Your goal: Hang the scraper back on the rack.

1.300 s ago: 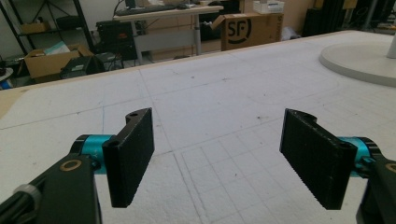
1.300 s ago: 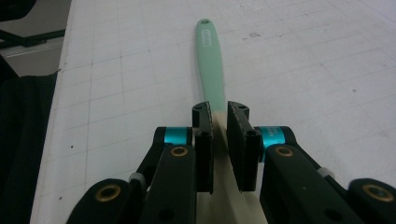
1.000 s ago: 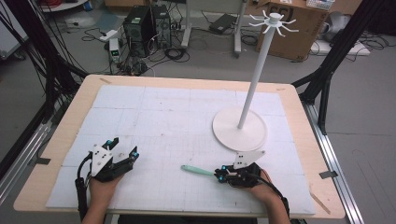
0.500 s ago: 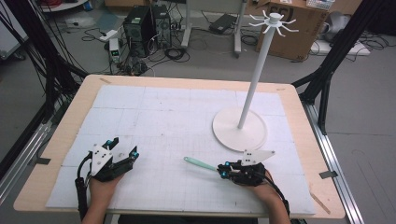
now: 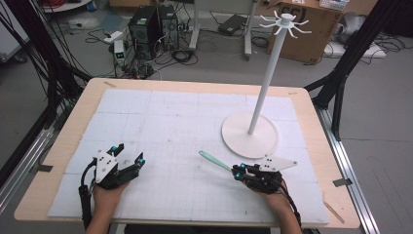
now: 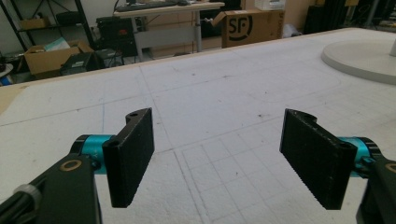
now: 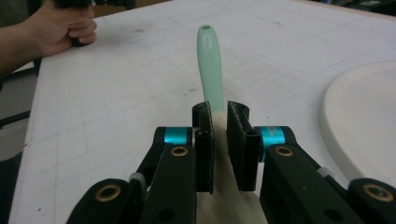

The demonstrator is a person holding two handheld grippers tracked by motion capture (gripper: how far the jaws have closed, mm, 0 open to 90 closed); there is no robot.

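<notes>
A utensil (image 5: 213, 160) with a mint-green handle (image 7: 209, 60) and a cream wider end sticks out from my right gripper (image 5: 237, 171) toward the table's middle. The right gripper (image 7: 220, 122) is shut on the utensil where the cream part begins, and the handle points away over the white mat. My left gripper (image 5: 129, 153) rests near the front left of the mat. Its jaws stand wide open, and in the left gripper view the left gripper (image 6: 219, 140) has only bare mat between them. A hand holds each gripper.
A white stand with a round base (image 5: 234, 139), a tall pole (image 5: 263, 83) and hooks at the top (image 5: 285, 20) stands just beyond the right gripper. Its base shows again in both gripper views (image 7: 364, 116) (image 6: 359, 56). The wooden table edge (image 5: 53, 146) frames the mat.
The right gripper with the utensil has shifted slightly to the right and away from the front edge, and the handle tip sits higher in the picture. The left gripper has stayed put.
</notes>
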